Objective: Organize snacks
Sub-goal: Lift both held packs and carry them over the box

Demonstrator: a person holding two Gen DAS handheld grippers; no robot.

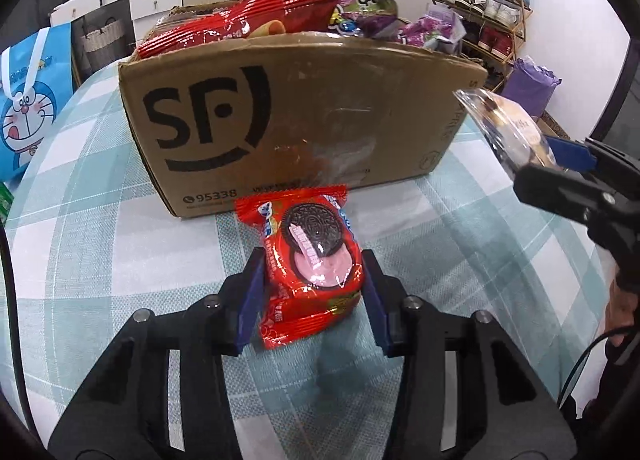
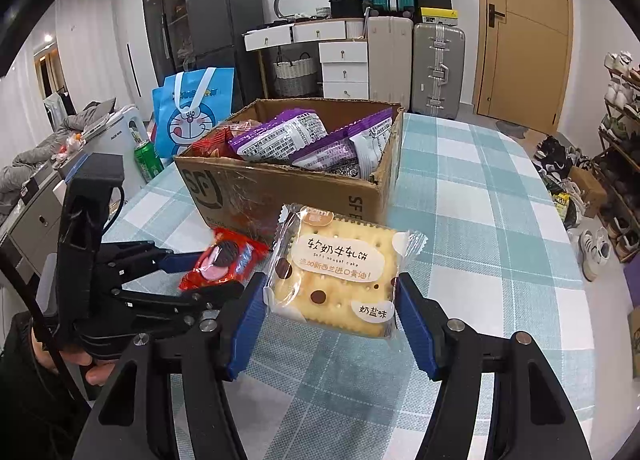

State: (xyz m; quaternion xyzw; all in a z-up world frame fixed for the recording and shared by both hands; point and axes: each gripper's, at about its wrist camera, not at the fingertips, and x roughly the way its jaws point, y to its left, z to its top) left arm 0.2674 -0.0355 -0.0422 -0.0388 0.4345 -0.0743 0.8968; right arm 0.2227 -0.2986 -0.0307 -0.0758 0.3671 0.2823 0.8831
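- Cardboard box [image 2: 296, 184] already holds several snack packets [image 2: 280, 136]; two remain outside
- Left gripper [image 1: 314, 284] clamps a red cookie pack [image 1: 312, 252]; right gripper [image 2: 332, 292] clamps a cracker packet [image 2: 340, 272]

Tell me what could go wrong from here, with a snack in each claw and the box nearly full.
1. The cardboard box is already heaped; the red wafer pack pokes above its rim, so added packs may slide off.
2. The left claw pinches only the lower part of the Oreo pack; its glossy wrapper could slip.
3. The right claw holds the nougat cracker pack by its edges, close beside the left claw; moving both to the box together risks a collision.
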